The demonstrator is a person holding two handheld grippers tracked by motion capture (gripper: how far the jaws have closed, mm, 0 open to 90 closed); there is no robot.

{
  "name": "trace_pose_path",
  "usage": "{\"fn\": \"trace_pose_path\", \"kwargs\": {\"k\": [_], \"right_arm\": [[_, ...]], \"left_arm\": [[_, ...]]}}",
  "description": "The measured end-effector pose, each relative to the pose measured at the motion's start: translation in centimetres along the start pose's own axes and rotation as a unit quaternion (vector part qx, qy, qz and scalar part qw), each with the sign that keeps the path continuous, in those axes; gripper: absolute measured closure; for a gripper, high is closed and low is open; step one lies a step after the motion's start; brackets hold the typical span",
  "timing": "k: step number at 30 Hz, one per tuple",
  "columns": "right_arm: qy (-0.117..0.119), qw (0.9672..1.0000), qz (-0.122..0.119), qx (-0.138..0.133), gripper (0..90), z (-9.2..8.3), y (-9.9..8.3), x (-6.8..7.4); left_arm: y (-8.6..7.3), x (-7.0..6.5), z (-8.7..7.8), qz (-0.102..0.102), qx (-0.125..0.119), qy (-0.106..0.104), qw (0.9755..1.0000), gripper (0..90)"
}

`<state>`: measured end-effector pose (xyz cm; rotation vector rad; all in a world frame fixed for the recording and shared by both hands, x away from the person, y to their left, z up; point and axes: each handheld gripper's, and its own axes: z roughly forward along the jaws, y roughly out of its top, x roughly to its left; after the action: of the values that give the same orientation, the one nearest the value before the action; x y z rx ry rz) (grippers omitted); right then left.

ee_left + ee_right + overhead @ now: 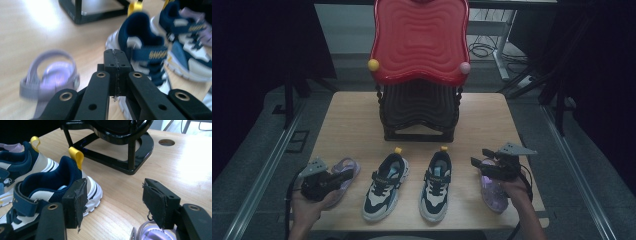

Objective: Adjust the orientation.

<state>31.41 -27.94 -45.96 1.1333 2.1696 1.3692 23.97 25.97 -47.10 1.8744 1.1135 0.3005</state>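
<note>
While four shoes lie in a row along the near edge of the table (347, 125), the high view shows a gripper poised over each outer one. The left gripper (343, 176) is held above the left purple sandal (346, 169), and the right gripper (479, 157) is held over the heel end of the right purple sandal (493, 191). Between them the two navy sneakers, left sneaker (384, 187) and right sneaker (437, 186), are set side by side, heels toward the black rack (419, 107) with its red top (419, 40). Their placement suggests that the rack is meant to receive them.

From the left gripper view, the jaws are seen pressed together with nothing between them. The left purple sandal (51, 76) lies just beside them, blurred, so it cannot be told with certainty whether it is touched. The left sneaker (143, 50) is seen behind the jaws.

From the right gripper view, the jaws are seen spread wide, with bare table between them. The right purple sandal (153, 233) is seen just below the far jaw, not yet pinched. This spread is judged to be kept ready for closing on the sandal's strap. The right sneaker (50, 187) stands just beside the near jaw.
</note>
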Motion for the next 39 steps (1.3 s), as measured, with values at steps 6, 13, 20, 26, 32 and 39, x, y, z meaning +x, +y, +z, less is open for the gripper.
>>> {"fn": "trace_pose_path", "kwargs": {"k": [6,13,20,26,32,39], "right_arm": [[-0.006,0.9999,0.003,0.01,39.8,0.0,-0.4,-0.6],[-0.012,0.9998,0.016,0.007,39.1,-0.3,-0.6,-0.9],[-0.014,0.9996,0.013,0.019,38.4,0.5,-0.7,-0.9],[-0.016,0.9995,0.011,0.024,38.0,0.6,-0.9,-0.8],[-0.018,0.9995,0.012,0.024,37.8,0.6,-1.0,-0.8],[-0.018,0.9994,0.011,0.027,37.7,0.7,-1.1,-0.8]], "left_arm": [[-2.1,0.3,0.0,-0.007,0.026,0.008,0.9996,89.8],[-4.0,0.3,-0.9,-0.017,0.032,0.022,0.9991,89.9],[-5.5,1.0,-1.5,-0.039,0.037,0.036,0.9979,89.8],[-6.5,0.9,-1.2,-0.043,0.054,0.047,0.9965,89.8],[-7.2,0.8,-1.2,-0.05,0.064,0.06,0.9949,89.8],[-7.7,0.6,-0.8,-0.059,0.072,0.068,0.9933,89.8]]}}
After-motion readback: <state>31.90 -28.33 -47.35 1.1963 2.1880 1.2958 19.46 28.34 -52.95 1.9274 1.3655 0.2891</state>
